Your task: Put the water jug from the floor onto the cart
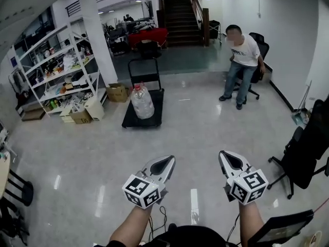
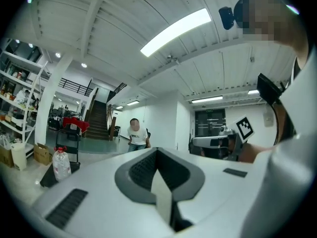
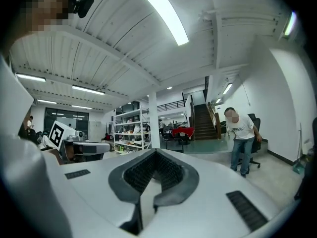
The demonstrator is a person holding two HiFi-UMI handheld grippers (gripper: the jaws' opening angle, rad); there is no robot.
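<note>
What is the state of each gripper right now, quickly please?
Left gripper: closed, holding nothing.
Right gripper: closed, holding nothing.

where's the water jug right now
In the head view, the water jug stands upright on the black cart, left of centre, just right of the cardboard box by the shelving.

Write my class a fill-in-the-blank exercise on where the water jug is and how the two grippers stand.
The water jug stands on the black ____.
The jaws of the left gripper and the right gripper are both ____.
Between each gripper's jaws there is ____.
The person in the white shirt stands by a black office ____.
Missing words: cart; shut; nothing; chair.
</note>
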